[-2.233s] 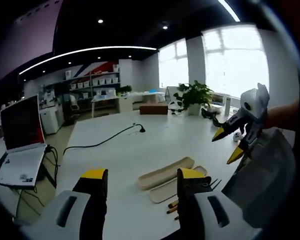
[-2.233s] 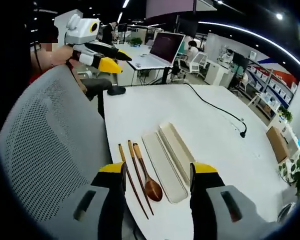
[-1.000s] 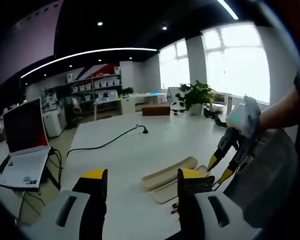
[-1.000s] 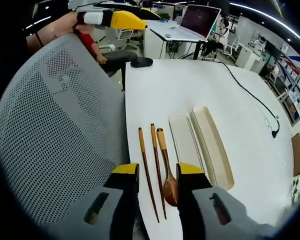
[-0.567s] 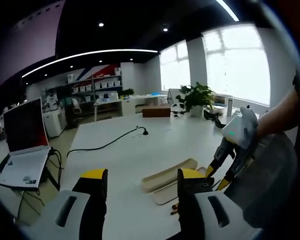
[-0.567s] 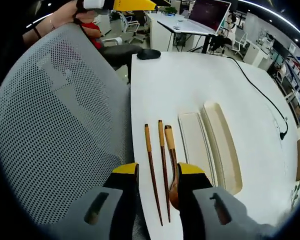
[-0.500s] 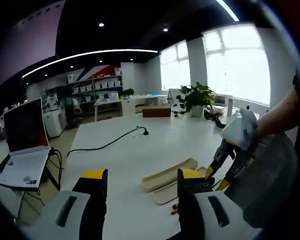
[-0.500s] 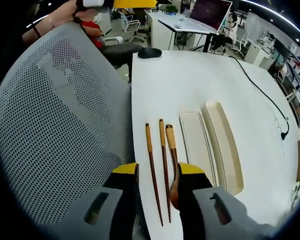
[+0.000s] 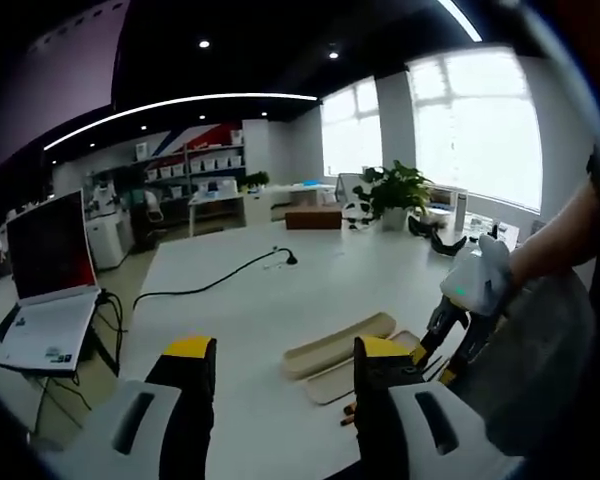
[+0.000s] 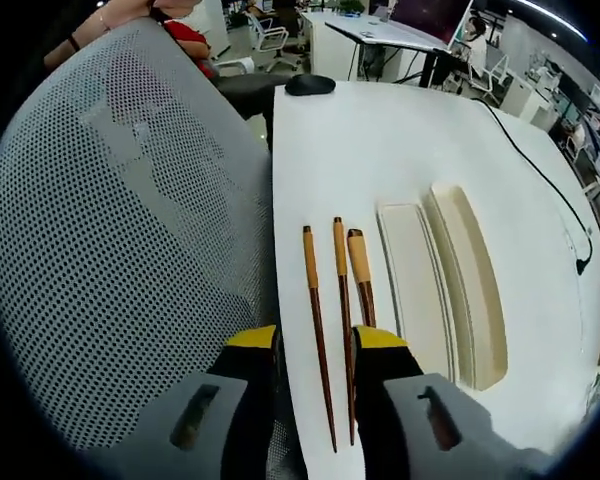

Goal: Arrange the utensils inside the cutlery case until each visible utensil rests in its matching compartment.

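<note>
Two dark wooden chopsticks (image 10: 315, 300) and a wooden spoon (image 10: 360, 272) lie side by side near the white table's edge. Right of them lie the two beige halves of the cutlery case, the flat one (image 10: 415, 290) and the deeper one (image 10: 470, 290). My right gripper (image 10: 315, 352) hangs low over the chopsticks' thin ends, jaws narrowed but open, with both sticks in the gap. The spoon's bowl is hidden behind one jaw. In the left gripper view, my left gripper (image 9: 285, 375) is open and holds nothing, well back from the case (image 9: 335, 345). The right gripper (image 9: 458, 318) reaches down beside it.
A grey mesh chair back (image 10: 110, 250) stands against the table edge, left of the utensils. A black mouse (image 10: 310, 85) and a black cable (image 10: 540, 170) lie farther out on the table. A laptop (image 9: 45, 255) sits on a side desk, a potted plant (image 9: 390, 190) beyond.
My right gripper has narrowed its jaws and come down closer over the chopsticks. The left gripper has stayed put and open. The utensils and case have not moved.
</note>
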`<state>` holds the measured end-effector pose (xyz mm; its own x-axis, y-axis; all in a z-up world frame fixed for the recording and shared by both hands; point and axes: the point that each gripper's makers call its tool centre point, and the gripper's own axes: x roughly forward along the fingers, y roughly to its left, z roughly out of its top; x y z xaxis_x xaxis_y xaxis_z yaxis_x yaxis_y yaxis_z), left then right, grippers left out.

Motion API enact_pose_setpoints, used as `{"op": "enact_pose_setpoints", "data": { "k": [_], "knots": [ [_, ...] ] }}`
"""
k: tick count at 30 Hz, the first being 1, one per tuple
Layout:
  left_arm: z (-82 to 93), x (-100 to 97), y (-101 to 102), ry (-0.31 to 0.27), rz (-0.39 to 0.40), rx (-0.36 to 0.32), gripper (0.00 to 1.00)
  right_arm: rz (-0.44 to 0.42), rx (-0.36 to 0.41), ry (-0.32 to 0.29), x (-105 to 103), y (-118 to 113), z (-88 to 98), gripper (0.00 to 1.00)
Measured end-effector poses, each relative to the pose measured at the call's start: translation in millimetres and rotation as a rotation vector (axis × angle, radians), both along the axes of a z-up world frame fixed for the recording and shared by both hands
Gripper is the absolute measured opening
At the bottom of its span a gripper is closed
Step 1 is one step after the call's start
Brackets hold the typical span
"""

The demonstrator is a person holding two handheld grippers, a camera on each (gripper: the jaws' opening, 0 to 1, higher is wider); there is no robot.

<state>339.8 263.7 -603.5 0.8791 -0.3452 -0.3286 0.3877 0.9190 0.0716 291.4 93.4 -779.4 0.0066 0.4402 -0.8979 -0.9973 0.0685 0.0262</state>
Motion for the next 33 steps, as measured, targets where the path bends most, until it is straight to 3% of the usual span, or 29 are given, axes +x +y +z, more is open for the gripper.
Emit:
{"op": "enact_pose_setpoints", "data": {
  "k": [33],
  "knots": [
    [-2.5, -0.3, -0.7, 0.009, -0.002, 0.011, 0.57, 0.04, -0.112, 0.068, -0.2, -6.1, -41.9, 0.11]
  ]
}}
